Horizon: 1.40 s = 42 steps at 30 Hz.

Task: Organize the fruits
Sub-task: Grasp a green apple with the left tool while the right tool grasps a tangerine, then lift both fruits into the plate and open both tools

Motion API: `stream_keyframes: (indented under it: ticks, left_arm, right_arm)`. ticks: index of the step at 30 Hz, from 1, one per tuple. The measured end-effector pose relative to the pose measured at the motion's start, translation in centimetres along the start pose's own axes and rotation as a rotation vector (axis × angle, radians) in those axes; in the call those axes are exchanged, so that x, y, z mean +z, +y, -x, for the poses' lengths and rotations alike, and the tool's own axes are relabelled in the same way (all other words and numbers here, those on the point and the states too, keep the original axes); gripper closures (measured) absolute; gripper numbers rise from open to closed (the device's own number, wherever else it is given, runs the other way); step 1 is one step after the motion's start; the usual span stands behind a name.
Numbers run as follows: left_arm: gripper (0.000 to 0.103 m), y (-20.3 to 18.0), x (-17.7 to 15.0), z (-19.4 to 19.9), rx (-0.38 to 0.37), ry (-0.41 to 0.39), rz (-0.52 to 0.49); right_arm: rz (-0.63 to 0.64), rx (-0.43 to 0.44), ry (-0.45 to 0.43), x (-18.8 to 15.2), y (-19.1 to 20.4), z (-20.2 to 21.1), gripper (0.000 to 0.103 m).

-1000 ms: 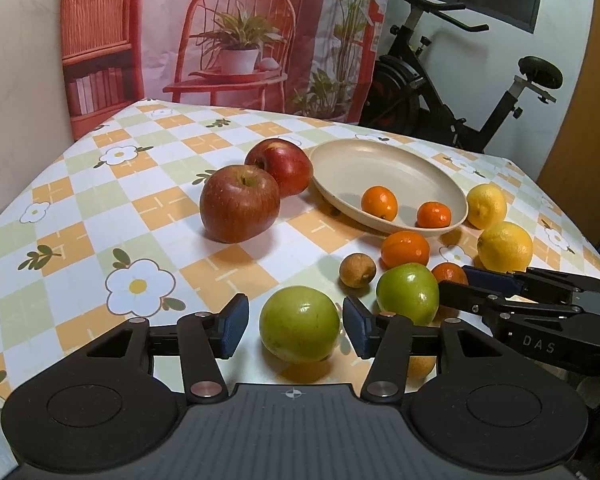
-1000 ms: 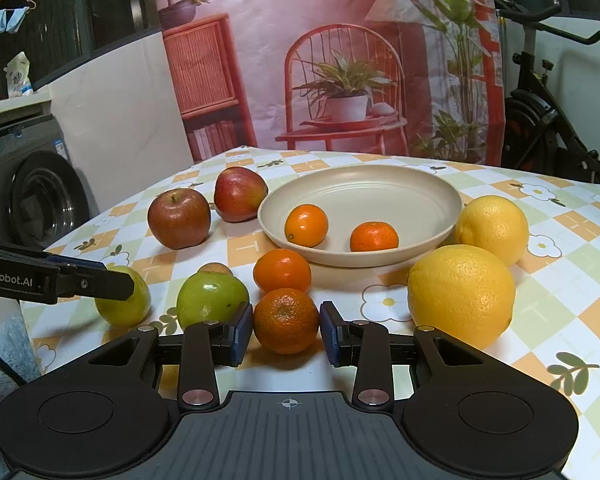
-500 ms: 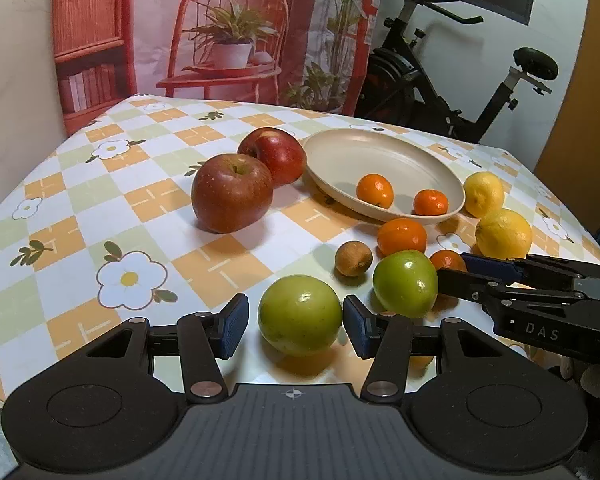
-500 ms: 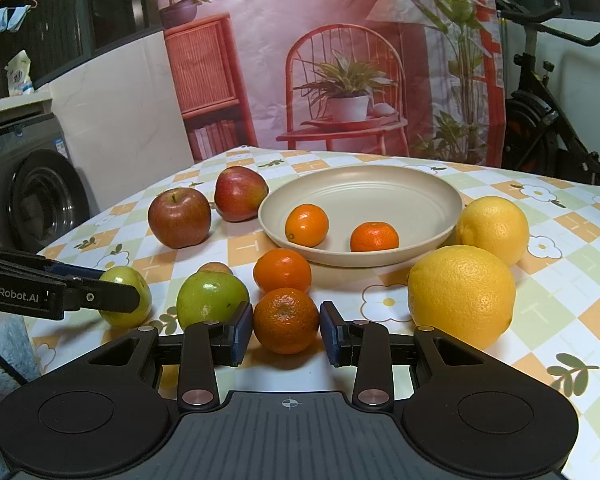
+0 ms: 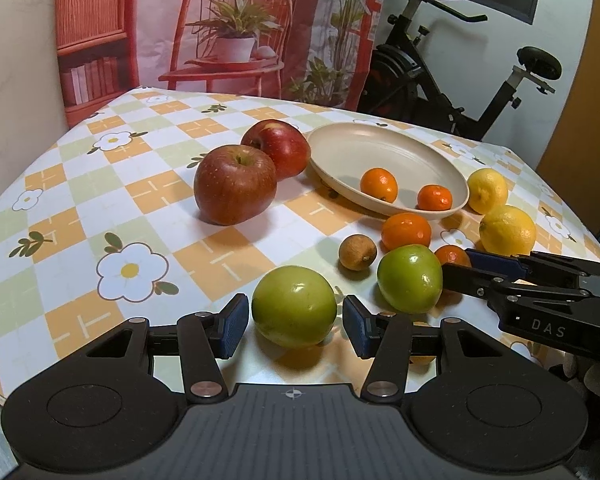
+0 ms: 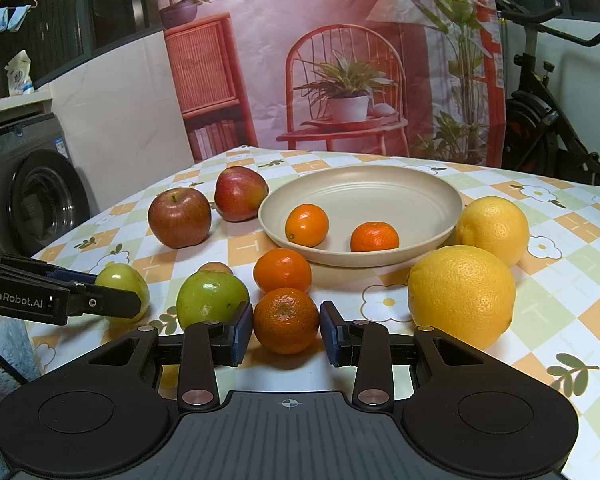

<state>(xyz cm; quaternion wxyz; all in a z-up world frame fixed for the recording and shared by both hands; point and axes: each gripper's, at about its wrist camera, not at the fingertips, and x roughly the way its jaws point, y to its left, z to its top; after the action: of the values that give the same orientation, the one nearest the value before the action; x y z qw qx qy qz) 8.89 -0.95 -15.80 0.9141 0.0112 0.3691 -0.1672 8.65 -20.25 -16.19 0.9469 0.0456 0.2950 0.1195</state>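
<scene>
In the left wrist view my left gripper is open around a green apple that rests on the tablecloth, with small gaps at both pads. In the right wrist view my right gripper is open around a mandarin on the table, its pads close to the peel. A beige plate behind holds two mandarins. A second green apple, a third mandarin, two red apples and two lemons lie around it.
A small brown fruit lies between the green apples and the plate. The checked tablecloth drops off at the near and left edges. An exercise bike and a printed backdrop stand behind the table; a washing machine stands left.
The left gripper has tilted and lifted its view slightly, staying around the green apple. The right gripper and its mandarin have not moved.
</scene>
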Motion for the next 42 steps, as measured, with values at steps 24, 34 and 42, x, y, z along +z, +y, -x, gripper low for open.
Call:
stream_keyframes:
  ticks: [24, 34, 42]
  left_arm:
    - [0.054, -0.1, -0.1, 0.2, -0.003, -0.021, -0.009]
    - [0.054, -0.4, 0.2, 0.5, -0.01, -0.031, -0.045]
    - [0.054, -0.8, 2.3, 1.2, -0.023, -0.09, -0.092]
  right_arm:
    - [0.0, 0.0, -0.001, 0.0, 0.0, 0.0, 0.069]
    - [0.004, -0.001, -0.007, 0.0, 0.0, 0.1, 0.07]
    - [-0.04, -0.042, -0.069, 0.9, -1.1, 1.4, 0.07]
